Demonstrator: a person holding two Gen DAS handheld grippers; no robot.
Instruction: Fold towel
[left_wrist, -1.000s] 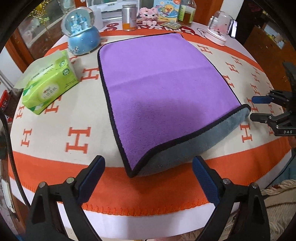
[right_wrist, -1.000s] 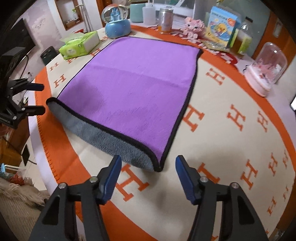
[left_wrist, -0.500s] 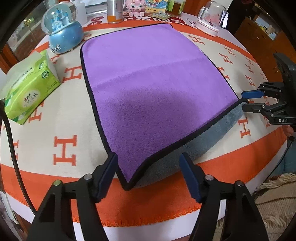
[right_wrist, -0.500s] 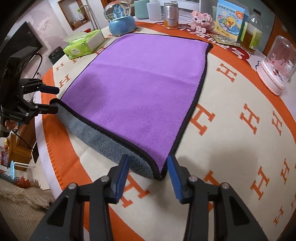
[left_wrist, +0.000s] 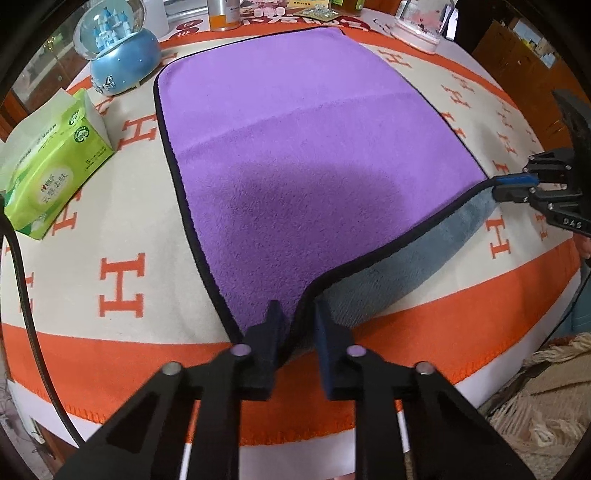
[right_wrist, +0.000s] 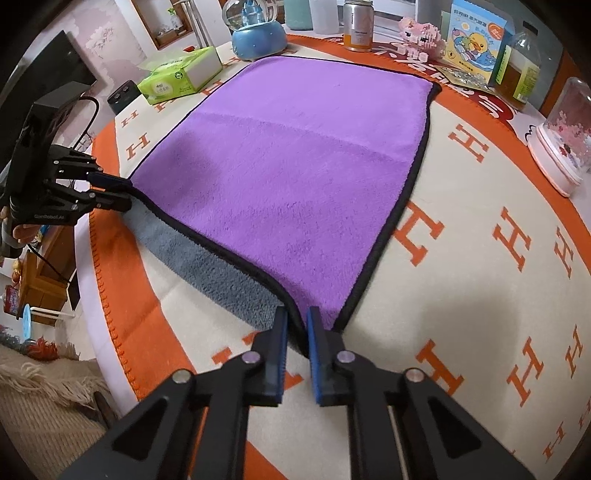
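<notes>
Gripping step: left hand-held gripper (left_wrist: 295, 325) and right hand-held gripper (right_wrist: 295, 326) apparently pinched onto purple towel (left_wrist: 295, 155) near corners. Next: lift, carry to far edge.

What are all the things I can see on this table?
towel: 1, purple with grey underside, table middle
tissue pack: 1, green, left of towel
snow globe: 1, blue, far left
pink dome: 1, right edge
can: 1, silver and orange, far side
duck box: 1, blue, far right
bottle: 1, amber liquid, beside duck box
tablecloth: 1, cream and orange
left tongs: 1, black, shut on near-left towel corner
right tongs: 1, black, shut on near-right corner
</notes>
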